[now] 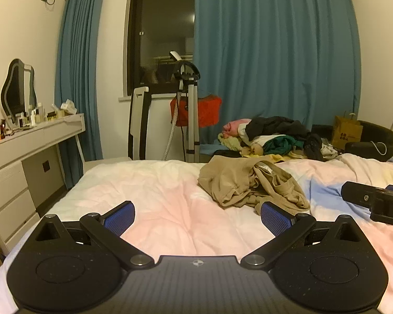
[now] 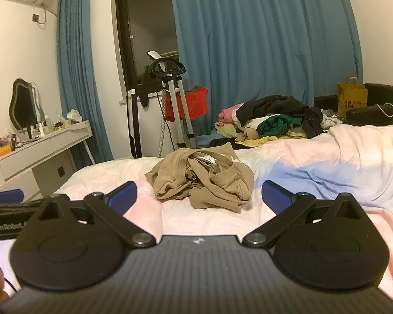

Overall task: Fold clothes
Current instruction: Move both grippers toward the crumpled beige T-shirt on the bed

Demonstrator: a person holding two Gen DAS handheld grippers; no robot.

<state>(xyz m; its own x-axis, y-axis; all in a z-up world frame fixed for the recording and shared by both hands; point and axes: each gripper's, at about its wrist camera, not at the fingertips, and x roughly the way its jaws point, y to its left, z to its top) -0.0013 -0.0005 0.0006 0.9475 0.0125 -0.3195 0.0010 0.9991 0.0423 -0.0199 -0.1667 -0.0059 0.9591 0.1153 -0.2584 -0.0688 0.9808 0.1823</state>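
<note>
A crumpled tan garment [image 1: 251,183] [image 2: 204,178] lies in a heap on the pale pink and blue bedspread [image 1: 170,196] [image 2: 327,162]. My left gripper [image 1: 197,217] hovers over the bed, open, with nothing between its blue pads; the garment lies ahead and to its right. My right gripper [image 2: 199,196] is open too, empty, and points straight at the heap just beyond its fingertips. In the left wrist view the right gripper's finger shows at the right edge [image 1: 374,201]. In the right wrist view the left gripper's finger shows at the left edge [image 2: 5,196].
A pile of mixed clothes [image 1: 275,136] [image 2: 275,117] sits past the bed's far edge. A garment steamer stand [image 1: 188,110] [image 2: 173,99] with a red item stands by the window. A white dresser [image 1: 26,146] with bottles and a mirror lines the left wall. A black chair [image 2: 374,107] stands far right.
</note>
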